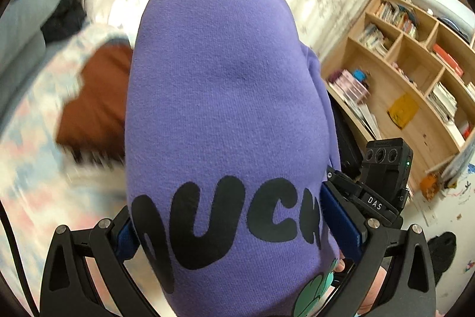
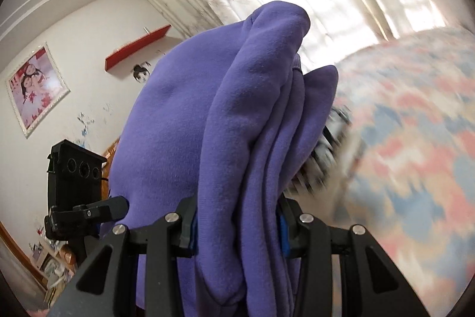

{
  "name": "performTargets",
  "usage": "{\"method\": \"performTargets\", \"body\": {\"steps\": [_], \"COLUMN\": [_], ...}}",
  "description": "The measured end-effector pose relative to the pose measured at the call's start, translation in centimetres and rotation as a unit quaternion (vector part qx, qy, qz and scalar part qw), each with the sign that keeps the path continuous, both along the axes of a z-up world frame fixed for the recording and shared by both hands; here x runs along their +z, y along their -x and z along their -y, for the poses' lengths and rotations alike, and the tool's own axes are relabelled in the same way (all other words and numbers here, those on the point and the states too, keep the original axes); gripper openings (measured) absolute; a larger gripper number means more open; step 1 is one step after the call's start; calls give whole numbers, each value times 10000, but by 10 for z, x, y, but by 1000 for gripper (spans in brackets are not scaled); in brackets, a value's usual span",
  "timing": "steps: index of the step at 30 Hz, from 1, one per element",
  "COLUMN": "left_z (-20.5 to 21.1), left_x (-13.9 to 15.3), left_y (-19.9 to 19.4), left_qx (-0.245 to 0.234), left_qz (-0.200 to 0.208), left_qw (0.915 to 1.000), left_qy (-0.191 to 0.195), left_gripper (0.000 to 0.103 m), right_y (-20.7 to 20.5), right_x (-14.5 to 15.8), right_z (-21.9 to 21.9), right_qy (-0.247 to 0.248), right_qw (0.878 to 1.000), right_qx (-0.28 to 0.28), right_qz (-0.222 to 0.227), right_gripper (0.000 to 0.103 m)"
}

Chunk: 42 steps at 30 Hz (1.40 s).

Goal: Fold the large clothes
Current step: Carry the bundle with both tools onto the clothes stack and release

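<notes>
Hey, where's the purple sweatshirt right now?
The purple sweatshirt fills the middle of both wrist views, clamped in the left gripper and the right gripper, lifted above the patterned bedspread.

Black bubble lettering on the purple sweatshirt reads "UCK", its outer letters hidden where the fabric curves away. White capitals "DAS" mark the black body of the right gripper, seen beside the cloth from the left wrist camera.

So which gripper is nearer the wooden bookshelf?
Right. The right gripper, clamping the purple sweatshirt, sits between the left gripper and the bookshelf; the left gripper holds the sweatshirt on the far side.
</notes>
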<state>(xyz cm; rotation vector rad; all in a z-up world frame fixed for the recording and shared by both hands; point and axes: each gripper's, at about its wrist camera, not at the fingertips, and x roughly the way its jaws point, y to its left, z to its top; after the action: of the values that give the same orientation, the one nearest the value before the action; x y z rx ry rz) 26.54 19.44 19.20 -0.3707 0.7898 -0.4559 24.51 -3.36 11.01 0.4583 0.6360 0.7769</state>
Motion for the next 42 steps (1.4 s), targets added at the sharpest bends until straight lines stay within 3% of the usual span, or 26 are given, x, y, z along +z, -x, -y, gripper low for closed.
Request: {"method": "performTargets", "body": {"steps": [3,8,12,15,17,19,21,28,34,37,42], "left_z": [-40,-89,-110,-115,-131,-141,-141,-141,-123,-113,-92], "left_x": [21,10,-40,-101,-142,-162,-162,-165,-134,-118,-102], "left_y": [-61,-160,-238,-276,-299,-306,-306,-300,-272,-255,-220], "left_qx": [-75,-105,-67,122,364,378,229,232,602,859,895], "left_qz": [164,107,-343,-1062,-1513,-1526,-1204,-1116,-744,-606,-522], "left_qw": [9997,9999,9992,9933,9875,9875,9925,9935,9932,9883,9836], "left_qy": [-163,-80,-191,-430,-251,99,23,-10,-669,-1105,-1479], "left_gripper": [102,102,102,103,103,103,103,103,103,103,103], "right_y": [-56,-148,-209,-239,-248,-250,-247,-253,-233,-218,-184], "right_x": [12,-2,-56,-115,-152,-171,-173,-175,-153,-140,-119], "right_z": [-34,-81,-97,-109,-109,-108,-108,-107,-95,-87,-73], "right_qy": [-157,-287,-315,-63,153,196,266,250,545,766,1080], "right_qw": [9998,9994,9978,9919,9865,9858,9868,9853,9818,9811,9788], "right_qx": [-42,-190,-366,-506,-652,-627,-642,-546,-578,-619,-697], "right_qz": [94,36,-444,-1160,-1498,-1544,-1465,-1599,-1723,-1667,-1593], "right_gripper": [39,39,40,39,40,40,41,51,68,69,69]}}
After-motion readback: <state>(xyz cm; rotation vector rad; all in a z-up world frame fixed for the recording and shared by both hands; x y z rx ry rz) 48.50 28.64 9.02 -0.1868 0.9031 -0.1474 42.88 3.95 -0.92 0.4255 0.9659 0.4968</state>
